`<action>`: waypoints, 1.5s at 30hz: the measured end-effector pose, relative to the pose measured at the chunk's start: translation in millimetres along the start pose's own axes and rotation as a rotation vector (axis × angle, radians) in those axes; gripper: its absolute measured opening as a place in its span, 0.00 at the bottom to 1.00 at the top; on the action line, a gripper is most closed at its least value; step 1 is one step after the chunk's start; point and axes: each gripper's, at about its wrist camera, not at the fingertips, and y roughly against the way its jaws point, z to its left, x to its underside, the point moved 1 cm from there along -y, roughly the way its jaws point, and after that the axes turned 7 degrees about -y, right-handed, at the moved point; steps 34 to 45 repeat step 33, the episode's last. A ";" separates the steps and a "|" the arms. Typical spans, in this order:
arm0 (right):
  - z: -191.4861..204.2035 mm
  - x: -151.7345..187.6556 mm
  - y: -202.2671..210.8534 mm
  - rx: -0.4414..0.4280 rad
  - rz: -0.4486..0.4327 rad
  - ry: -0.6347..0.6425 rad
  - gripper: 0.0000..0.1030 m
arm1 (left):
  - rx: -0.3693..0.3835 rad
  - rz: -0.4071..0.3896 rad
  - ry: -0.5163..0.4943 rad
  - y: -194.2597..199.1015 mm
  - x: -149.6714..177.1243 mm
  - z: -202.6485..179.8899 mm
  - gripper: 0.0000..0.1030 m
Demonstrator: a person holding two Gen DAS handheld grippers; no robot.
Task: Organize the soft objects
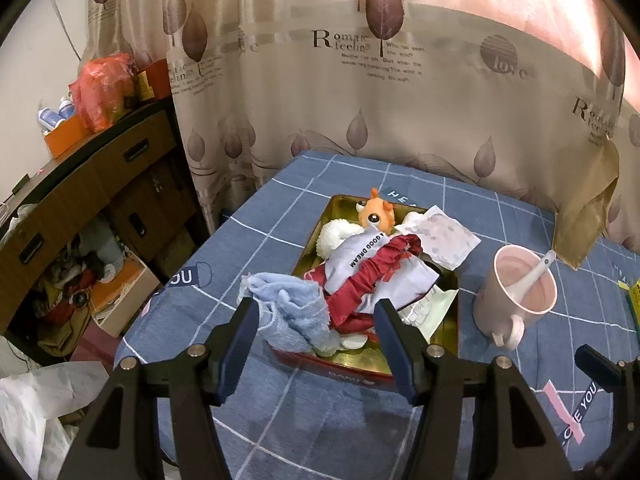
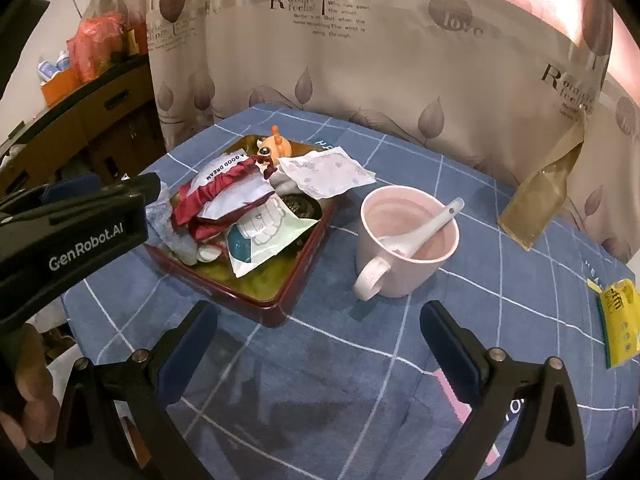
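Observation:
A red-rimmed tray (image 1: 340, 368) (image 2: 240, 300) on the blue checked cloth holds a heap of soft things. In it are a light blue towel (image 1: 292, 304), a red scrunchie (image 1: 372, 276) (image 2: 216, 192), a white "A GOOD DREAM" pouch (image 1: 360, 252) (image 2: 228, 168), an orange plush toy (image 1: 376, 212) (image 2: 276, 142) and paper packets (image 2: 328, 172). My left gripper (image 1: 316, 324) hangs open over the tray's near end; the towel lies between its fingers, untouched by the pads. My right gripper (image 2: 318, 320) stands open above bare cloth, in front of the tray's corner, holding nothing.
A pink mug (image 1: 516, 296) (image 2: 408, 240) with a white spoon stands right of the tray. A yellow packet (image 2: 618, 320) lies at the far right. A curtain closes the back, and a wooden cabinet (image 1: 100, 184) stands left. A hand (image 2: 32, 400) holds the left gripper.

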 end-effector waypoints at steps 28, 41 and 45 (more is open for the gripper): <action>4.0 4.9 -8.0 -0.009 0.038 0.000 0.97 | -0.003 -0.013 -0.019 0.1 2.2 -4.3 0.59; 4.6 5.1 -8.1 -0.008 0.037 0.001 0.98 | 0.001 -0.004 -0.016 0.1 1.6 -3.3 0.59; 4.6 5.1 -8.1 -0.008 0.037 0.001 0.98 | 0.001 -0.004 -0.016 0.1 1.6 -3.3 0.59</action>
